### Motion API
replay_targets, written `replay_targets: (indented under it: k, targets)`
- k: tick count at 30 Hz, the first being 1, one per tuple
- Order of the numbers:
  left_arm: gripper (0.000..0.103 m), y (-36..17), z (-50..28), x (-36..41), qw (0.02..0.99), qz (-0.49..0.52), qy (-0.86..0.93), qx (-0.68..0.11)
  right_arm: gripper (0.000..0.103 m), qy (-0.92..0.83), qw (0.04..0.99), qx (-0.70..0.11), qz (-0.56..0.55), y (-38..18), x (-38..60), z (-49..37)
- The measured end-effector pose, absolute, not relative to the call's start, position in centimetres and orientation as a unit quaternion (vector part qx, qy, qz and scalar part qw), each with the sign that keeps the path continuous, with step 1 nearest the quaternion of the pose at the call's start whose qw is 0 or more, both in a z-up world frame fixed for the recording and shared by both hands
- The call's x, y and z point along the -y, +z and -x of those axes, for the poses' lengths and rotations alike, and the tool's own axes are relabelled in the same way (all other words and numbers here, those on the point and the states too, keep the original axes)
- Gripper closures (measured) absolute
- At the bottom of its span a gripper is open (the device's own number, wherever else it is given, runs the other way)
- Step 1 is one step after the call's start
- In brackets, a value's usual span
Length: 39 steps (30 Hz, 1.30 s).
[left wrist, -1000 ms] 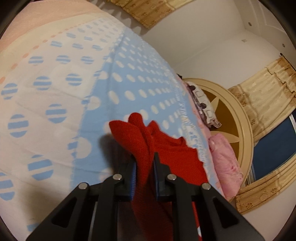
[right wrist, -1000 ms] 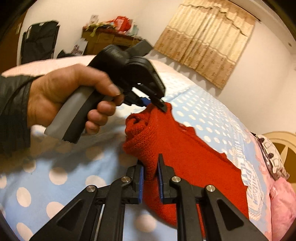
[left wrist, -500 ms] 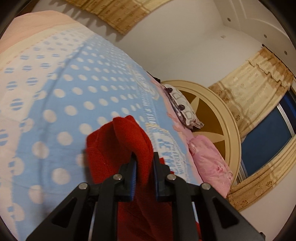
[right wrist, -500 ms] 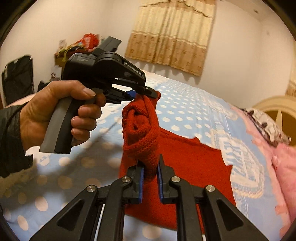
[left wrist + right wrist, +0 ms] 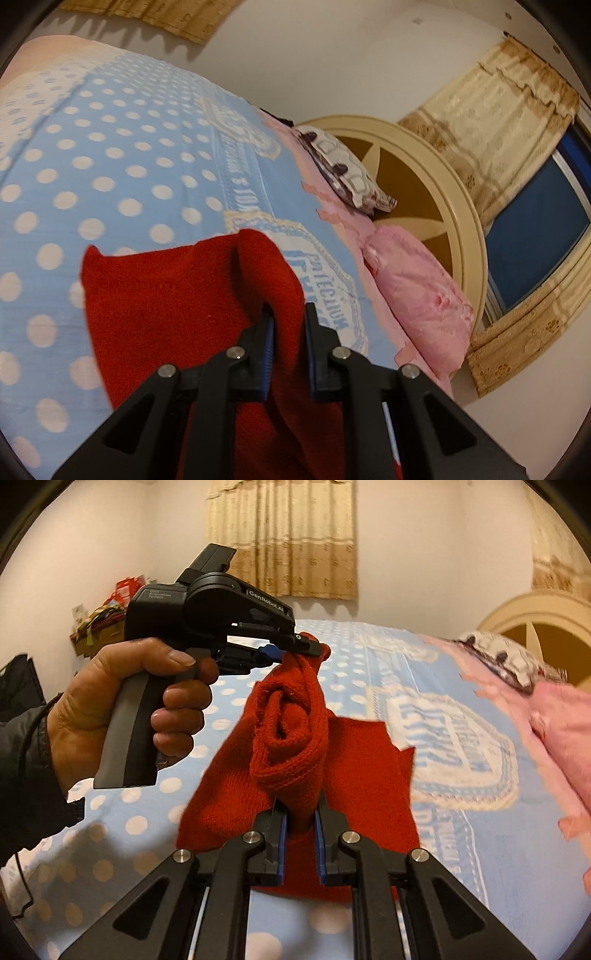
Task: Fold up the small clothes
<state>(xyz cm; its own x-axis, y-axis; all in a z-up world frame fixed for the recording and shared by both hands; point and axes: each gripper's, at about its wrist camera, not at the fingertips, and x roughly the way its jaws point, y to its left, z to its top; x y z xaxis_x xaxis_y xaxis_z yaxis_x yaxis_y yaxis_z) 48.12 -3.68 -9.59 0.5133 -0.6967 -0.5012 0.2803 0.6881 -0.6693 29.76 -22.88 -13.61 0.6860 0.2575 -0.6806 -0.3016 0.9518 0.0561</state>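
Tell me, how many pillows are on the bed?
2: a patterned pillow by the headboard, and a pink pillow beside it. Others may be hidden.

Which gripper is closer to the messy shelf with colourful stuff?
Left. The left gripper pinches the red garment farther out toward the shelf; the right gripper grips it farther back.

The left gripper point(image 5: 295, 651) bore "GenRobot.AI" in white on its black housing; the blue bedspread point(image 5: 110, 166) carried printed lettering too blurred to read
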Motion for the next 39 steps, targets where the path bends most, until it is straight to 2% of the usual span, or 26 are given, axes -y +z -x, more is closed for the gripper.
replay_targets:
  k: [13, 22, 24, 26, 27, 29, 31, 33, 36, 39]
  targets:
    - [0.088, -12.4, -48.3, 10.4, 0.821, 0.2, -0.304, -0.44, 0.092, 0.138, 0.89, -0.43, -0.061, -17.4, 28.4, -30.2]
    - [0.083, -11.1, -46.5, 13.0, 0.844, 0.109, -0.303, -0.428, 0.091, 0.134, 0.873, -0.452, -0.123, -18.9, 30.7, -30.3]
    - [0.075, -9.9, -45.1, 12.5, 0.856, 0.086, -0.308, -0.405, 0.091, 0.133, 0.871, -0.453, -0.133, -19.1, 31.0, -30.2]
    - [0.055, -8.7, -43.1, 11.5, 0.87, 0.062, -0.306, -0.381, 0.09, 0.136, 0.868, -0.455, -0.142, -19.2, 31.3, -30.2]
    - [0.052, -8.5, -42.5, 11.1, 0.874, 0.055, -0.305, -0.373, 0.089, 0.137, 0.868, -0.455, -0.146, -19.2, 31.4, -30.2]
    - [0.05, -8.7, -41.0, 10.0, 0.882, 0.033, -0.293, -0.368, 0.081, 0.138, 0.866, -0.457, -0.151, -19.2, 31.6, -30.1]
    - [0.05, -9.4, -39.7, 9.0, 0.883, 0.027, -0.29, -0.369, 0.06, 0.129, 0.866, -0.457, -0.155, -18.9, 32.1, -29.6]
    - [0.05, -10.4, -38.1, 8.1, 0.883, 0.021, -0.281, -0.376, 0.053, 0.113, 0.877, -0.438, -0.162, -18.0, 33.0, -28.8]
    - [0.044, -11.6, -36.1, 7.3, 0.884, 0.011, -0.275, -0.377, 0.052, 0.092, 0.905, -0.391, -0.138, -15.5, 33.1, -28.1]
    - [0.039, -12.4, -34.8, 7.2, 0.892, -0.005, -0.266, -0.364, 0.052, 0.131, 0.902, -0.391, -0.125, -14.2, 31.5, -29.6]
